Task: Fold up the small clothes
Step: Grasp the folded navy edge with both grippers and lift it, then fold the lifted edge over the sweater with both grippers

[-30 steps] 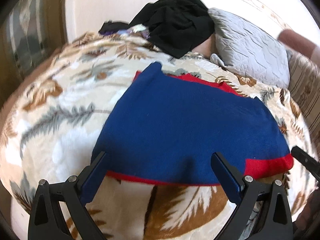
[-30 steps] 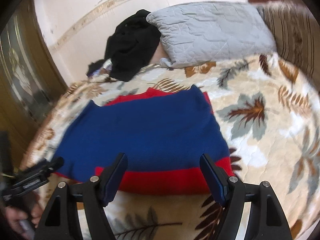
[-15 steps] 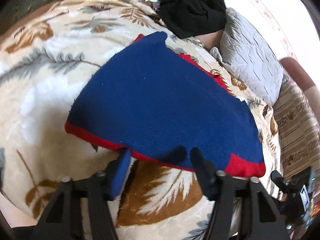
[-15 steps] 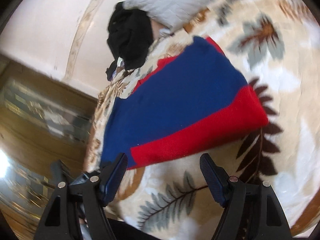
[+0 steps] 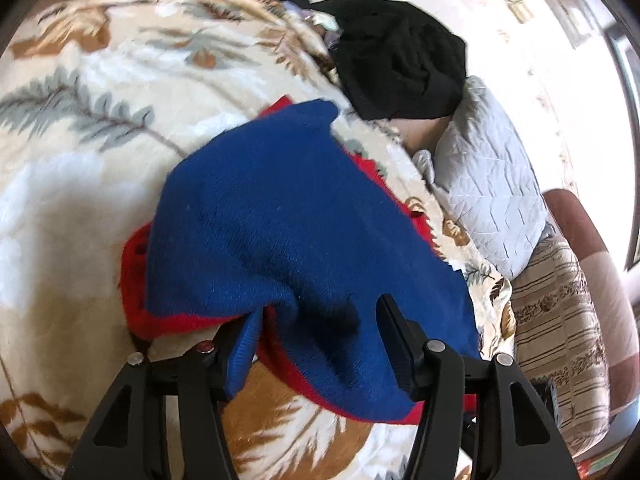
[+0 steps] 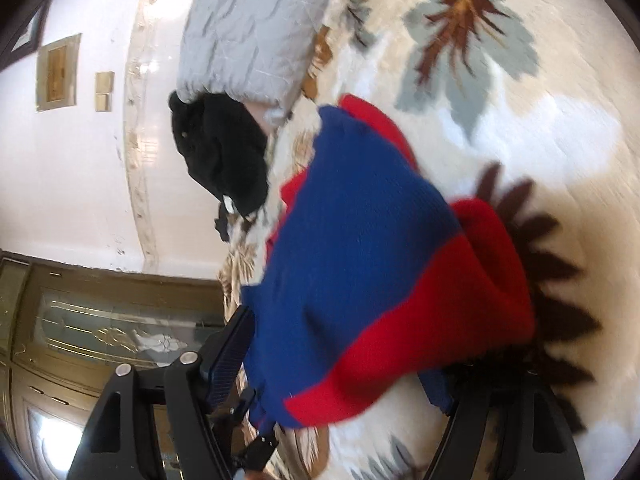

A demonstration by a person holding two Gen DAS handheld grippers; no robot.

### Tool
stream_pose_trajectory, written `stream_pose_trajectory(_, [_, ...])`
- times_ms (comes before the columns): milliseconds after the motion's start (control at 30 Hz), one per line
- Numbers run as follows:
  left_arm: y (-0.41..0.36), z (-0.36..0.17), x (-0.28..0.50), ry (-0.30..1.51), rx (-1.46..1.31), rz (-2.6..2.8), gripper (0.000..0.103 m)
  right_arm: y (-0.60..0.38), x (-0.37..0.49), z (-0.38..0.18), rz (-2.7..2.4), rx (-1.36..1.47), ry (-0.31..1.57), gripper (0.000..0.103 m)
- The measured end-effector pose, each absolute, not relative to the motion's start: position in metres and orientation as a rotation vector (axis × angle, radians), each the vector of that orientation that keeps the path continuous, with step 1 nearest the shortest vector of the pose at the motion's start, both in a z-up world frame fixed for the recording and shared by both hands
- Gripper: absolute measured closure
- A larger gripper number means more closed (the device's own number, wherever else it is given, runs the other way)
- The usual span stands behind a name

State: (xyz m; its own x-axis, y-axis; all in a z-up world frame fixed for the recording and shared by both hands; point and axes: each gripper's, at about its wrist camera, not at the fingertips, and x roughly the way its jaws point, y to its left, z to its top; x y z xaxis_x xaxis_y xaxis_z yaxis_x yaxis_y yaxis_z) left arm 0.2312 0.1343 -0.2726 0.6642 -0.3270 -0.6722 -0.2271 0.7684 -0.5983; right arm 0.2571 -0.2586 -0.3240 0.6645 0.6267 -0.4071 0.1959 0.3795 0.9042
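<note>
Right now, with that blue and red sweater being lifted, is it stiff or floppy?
Probably floppy: the blue and red sweater sags and bunches around the left gripper. Its knit looks thick, so likely grippy, not slippery. It drapes over the right gripper too.

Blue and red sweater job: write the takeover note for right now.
Left tongs: fingers apart, with the near hem of the blue and red sweater bunched between and draped over them; whether it is clamped cannot be told.
Right tongs: sweater covers the gap and the right finger; grip also unclear.
Sweater: near edge raised off the floral blanket, far part lying on it. Black clothes and grey pillow lie beyond.
Done: near edge picked up.
Left: carry it over the far edge, flatten, then release.
</note>
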Motion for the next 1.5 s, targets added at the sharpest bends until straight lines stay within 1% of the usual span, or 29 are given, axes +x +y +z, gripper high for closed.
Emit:
stream_pose_trajectory(33, [0.130,-0.272,0.232,0.856,-0.674,-0.061,0.049,-0.255,0.261,-0.323,0.306,1.153,0.838,0.028])
stream_pose_trajectory(67, [0.127,-0.272,0.234,0.858,-0.635,-0.054,0.052,-0.252,0.266,-0.322,0.285,1.119,0.846,0.034])
stream_pose_trajectory(133, [0.124,-0.275,0.235,0.862,-0.608,-0.049,0.052,-0.243,0.273,-0.325,0.226,1.039,0.870,0.044])
stream_pose_trajectory(167, [0.124,-0.276,0.236,0.861,-0.605,-0.049,0.052,-0.246,0.272,-0.326,0.217,1.026,0.868,0.045])
stream_pose_trajectory(200, [0.124,-0.277,0.237,0.862,-0.606,-0.048,0.050,-0.245,0.274,-0.326,0.211,1.013,0.864,0.045])
stream_pose_trajectory(267, [0.124,-0.278,0.238,0.862,-0.622,-0.065,0.038,-0.242,0.279,-0.325,0.199,0.975,0.859,0.047])
stream_pose_trajectory(300, [0.124,-0.277,0.238,0.858,-0.629,-0.065,0.037,-0.242,0.281,-0.326,0.193,0.963,0.855,0.051])
stream_pose_trajectory(333, [0.125,-0.277,0.235,0.856,-0.636,-0.063,0.038,-0.241,0.283,-0.327,0.190,0.947,0.852,0.066])
stream_pose_trajectory(367, [0.127,-0.276,0.234,0.849,-0.656,-0.068,0.039,-0.241,0.283,-0.327,0.189,0.947,0.845,0.068])
stream_pose_trajectory(400, [0.128,-0.276,0.233,0.840,-0.670,-0.069,0.042,-0.242,0.280,-0.325,0.188,0.943,0.824,0.070])
stream_pose_trajectory(433, [0.131,-0.276,0.232,0.823,-0.684,-0.064,0.064,-0.239,0.275,-0.319,0.187,0.908,0.805,0.073])
stream_pose_trajectory(467, [0.134,-0.275,0.230,0.802,-0.693,-0.069,0.076,-0.236,0.271,-0.311,0.186,0.860,0.783,0.075])
stream_pose_trajectory(500, [0.137,-0.276,0.230,0.788,-0.708,-0.089,0.077,-0.232,0.267,-0.301,0.190,0.813,0.753,0.076])
stream_pose_trajectory(567, [0.138,-0.274,0.229,0.777,-0.701,-0.101,0.082,-0.228,0.257,-0.285,0.201,0.753,0.701,0.078])
stream_pose_trajectory(633, [0.137,-0.270,0.225,0.760,-0.683,-0.114,0.084,-0.224,0.246,-0.272,0.188,0.692,0.658,0.079])
stream_pose_trajectory(700, [0.138,-0.264,0.221,0.733,-0.688,-0.139,0.086,-0.221,0.236,-0.264,0.177,0.641,0.634,0.080])
stream_pose_trajectory(767, [0.140,-0.259,0.216,0.721,-0.695,-0.156,0.090,-0.219,0.230,-0.260,0.166,0.603,0.624,0.082])
stream_pose_trajectory(800, [0.141,-0.258,0.213,0.719,-0.702,-0.167,0.091,-0.219,0.225,-0.258,0.158,0.579,0.618,0.082])
stream_pose_trajectory(967, [0.151,-0.258,0.194,0.733,-0.719,-0.208,0.094,-0.220,0.210,-0.257,0.144,0.522,0.623,0.082])
stream_pose_trajectory(1067, [0.160,-0.275,0.191,0.815,-0.759,-0.174,0.095,-0.227,0.218,-0.275,0.122,0.550,0.717,0.082])
stream_pose_trajectory(1100, [0.164,-0.282,0.191,0.855,-0.793,-0.151,0.094,-0.231,0.225,-0.287,0.123,0.584,0.788,0.081])
stream_pose_trajectory(1133, [0.168,-0.288,0.191,0.892,-0.822,-0.129,0.087,-0.237,0.229,-0.299,0.114,0.634,0.852,0.078])
stream_pose_trajectory(1167, [0.172,-0.294,0.191,0.928,-0.852,-0.115,0.068,-0.243,0.230,-0.306,0.116,0.697,0.888,0.077])
stream_pose_trajectory(1200, [0.175,-0.297,0.191,0.953,-0.882,-0.105,0.059,-0.251,0.228,-0.310,0.132,0.785,0.914,0.076])
stream_pose_trajectory(1267, [0.185,-0.298,0.189,0.933,-0.951,-0.101,0.050,-0.257,0.223,-0.306,0.145,0.829,0.932,0.073])
stream_pose_trajectory(1300, [0.187,-0.296,0.190,0.913,-0.953,-0.083,0.047,-0.259,0.217,-0.300,0.156,0.835,0.939,0.073])
stream_pose_trajectory(1333, [0.189,-0.295,0.190,0.899,-0.953,-0.068,0.040,-0.259,0.212,-0.298,0.166,0.837,0.948,0.072])
stream_pose_trajectory(1367, [0.191,-0.294,0.192,0.883,-0.962,-0.048,0.038,-0.258,0.206,-0.296,0.180,0.841,0.966,0.071])
stream_pose_trajectory(1500, [0.189,-0.297,0.204,0.854,-1.001,-0.025,0.039,-0.236,0.187,-0.288,0.344,0.845,1.032,0.071])
